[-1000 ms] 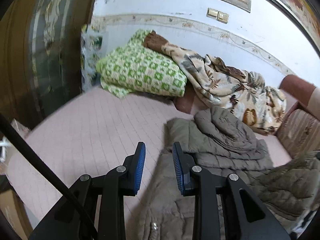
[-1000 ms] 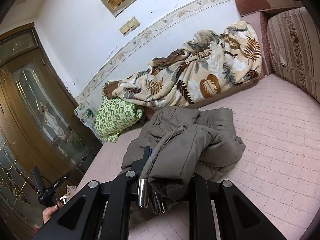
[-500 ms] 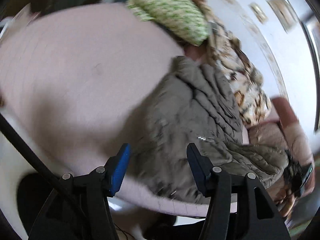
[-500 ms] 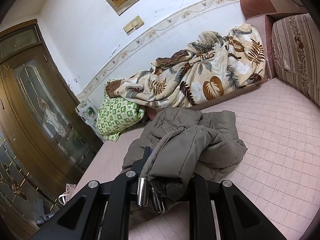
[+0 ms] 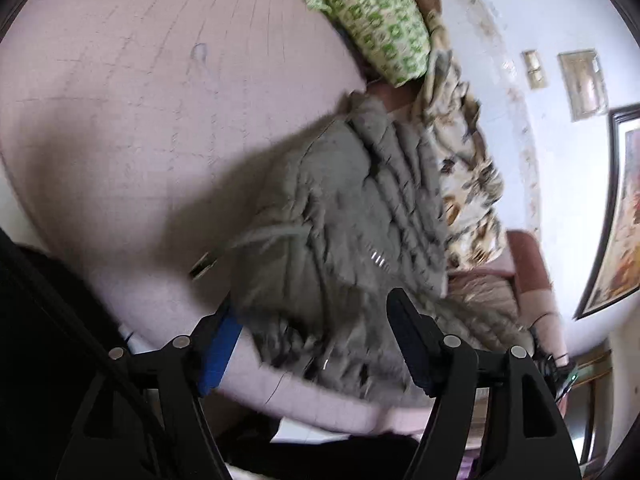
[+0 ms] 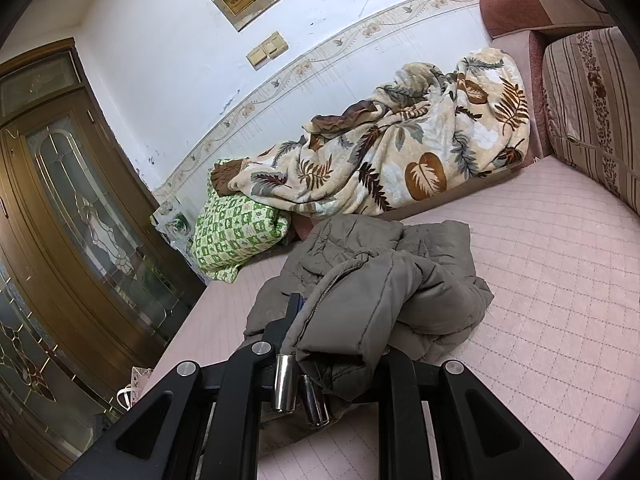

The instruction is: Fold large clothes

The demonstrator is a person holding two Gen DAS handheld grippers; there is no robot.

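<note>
A grey-brown quilted jacket [image 6: 384,280] lies crumpled on the pink quilted bed [image 6: 560,280]. My right gripper [image 6: 340,320] is shut on a fold of the jacket's edge, with two metal drawstring ends [image 6: 284,380] hanging by its fingers. In the left wrist view the jacket [image 5: 340,220] lies across the bed [image 5: 120,100], blurred. My left gripper [image 5: 316,344] is open, tilted, with its jaws wide apart at the jacket's near hem by the bed's front edge.
A leaf-patterned blanket [image 6: 400,152] and a green checked pillow [image 6: 236,232] lie against the far wall. A striped cushion [image 6: 592,112] stands at the headboard on the right. A wooden glass door [image 6: 72,220] is on the left.
My left gripper opened wide, tilted and swung down to the jacket's near hem at the bed's edge. My right gripper kept its hold and barely moved.
</note>
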